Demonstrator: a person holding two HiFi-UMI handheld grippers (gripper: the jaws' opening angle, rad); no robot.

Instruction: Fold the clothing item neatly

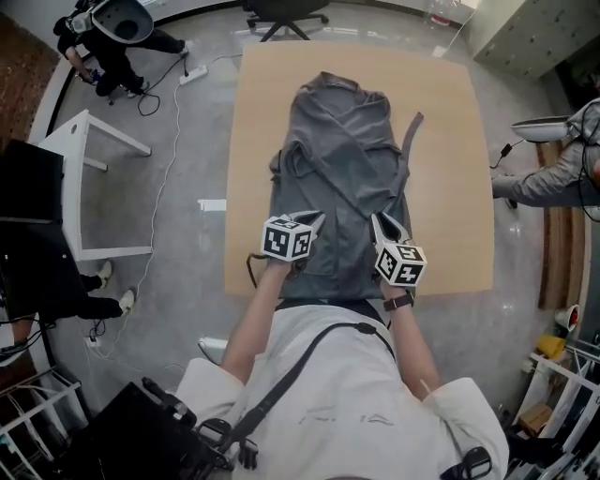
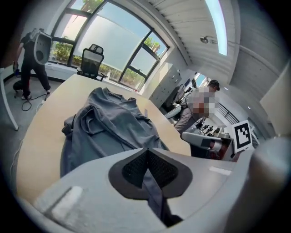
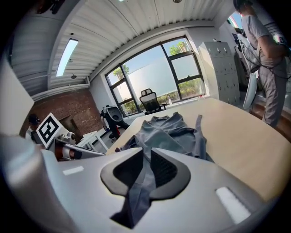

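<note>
Grey shirt [image 1: 342, 159], near hem pinched.
Left gripper [image 1: 315, 219] and right gripper [image 1: 379, 221] clamp its cloth; I should lift level.

Garment [image 1: 337, 159]: plain mid grey with a faint bluish cast, no print, darker along its folds.
Bench [image 1: 450, 187]: pale tan, even all the way to its edges.
My left gripper [image 1: 316, 218] and right gripper [image 1: 377, 221]: light grey shells. Each carries a cube [image 1: 286, 238] of black-and-white square markers.
My pads [image 2: 134, 169]: black, fine mesh texture, set in a dark grey surround. The right pair looks the same.
My shirt [image 1: 356, 403]: white, crossed by a black strap [image 1: 300, 370].
Floor [image 1: 187, 281]: glossy grey.
Chair [image 1: 286, 14] beyond the bench's far edge: black.
</note>
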